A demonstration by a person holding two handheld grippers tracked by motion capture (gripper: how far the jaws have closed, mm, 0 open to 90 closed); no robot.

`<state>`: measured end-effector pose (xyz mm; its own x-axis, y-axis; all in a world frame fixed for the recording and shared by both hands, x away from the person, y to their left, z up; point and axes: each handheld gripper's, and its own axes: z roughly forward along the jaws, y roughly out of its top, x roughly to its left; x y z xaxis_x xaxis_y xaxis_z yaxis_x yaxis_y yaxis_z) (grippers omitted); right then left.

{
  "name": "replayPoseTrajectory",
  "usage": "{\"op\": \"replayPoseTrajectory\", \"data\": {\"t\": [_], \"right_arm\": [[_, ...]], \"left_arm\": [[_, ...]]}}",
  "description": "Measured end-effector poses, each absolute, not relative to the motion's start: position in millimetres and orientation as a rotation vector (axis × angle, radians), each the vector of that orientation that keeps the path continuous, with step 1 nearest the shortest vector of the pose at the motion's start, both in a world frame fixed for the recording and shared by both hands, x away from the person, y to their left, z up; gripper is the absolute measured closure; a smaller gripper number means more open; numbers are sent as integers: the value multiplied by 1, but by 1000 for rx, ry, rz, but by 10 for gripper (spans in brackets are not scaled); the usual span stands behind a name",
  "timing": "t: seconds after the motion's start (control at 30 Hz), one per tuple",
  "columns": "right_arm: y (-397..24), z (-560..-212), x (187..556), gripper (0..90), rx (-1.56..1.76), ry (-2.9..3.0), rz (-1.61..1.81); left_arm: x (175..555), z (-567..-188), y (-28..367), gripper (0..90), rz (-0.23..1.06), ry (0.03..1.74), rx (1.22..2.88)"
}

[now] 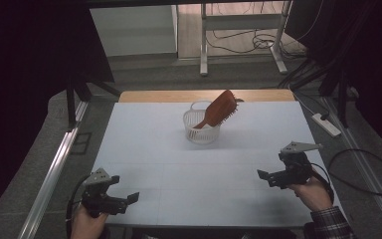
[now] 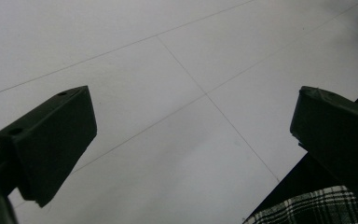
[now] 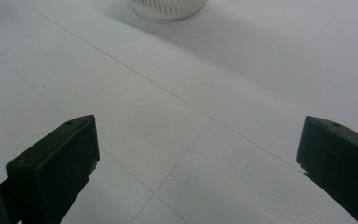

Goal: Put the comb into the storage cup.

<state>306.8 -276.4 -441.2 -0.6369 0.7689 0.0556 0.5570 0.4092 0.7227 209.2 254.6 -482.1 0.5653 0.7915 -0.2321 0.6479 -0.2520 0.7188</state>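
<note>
Looks like a lab / recording rig, not a home: white table (image 1: 154, 164) w/ thin grid lines, dark curtains (image 1: 35, 55) hung both sides, alu rail (image 1: 54, 169) along the left edge, bare metal desk frame (image 1: 238, 25) at the back w/ loose cables (image 1: 258, 42) on the floor, power strip (image 1: 327, 125) at right, grey carpet (image 1: 30, 149) around

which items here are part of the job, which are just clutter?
In play:
hairbrush, leaning in the white basket
left claw and right claw, both open, empty

Lying about:
power strip on the floor
cables by the far desk frame
</note>
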Motion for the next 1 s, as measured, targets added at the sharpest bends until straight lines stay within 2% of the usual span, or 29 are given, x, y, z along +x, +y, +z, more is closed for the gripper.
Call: {"op": "replayPoseTrajectory", "data": {"t": [1.0], "right_arm": [[-309, -443, 286, 0, 1225, 2321, 1013]], "left_arm": [[210, -482, 254, 3, 226, 1155, 1989]]}}
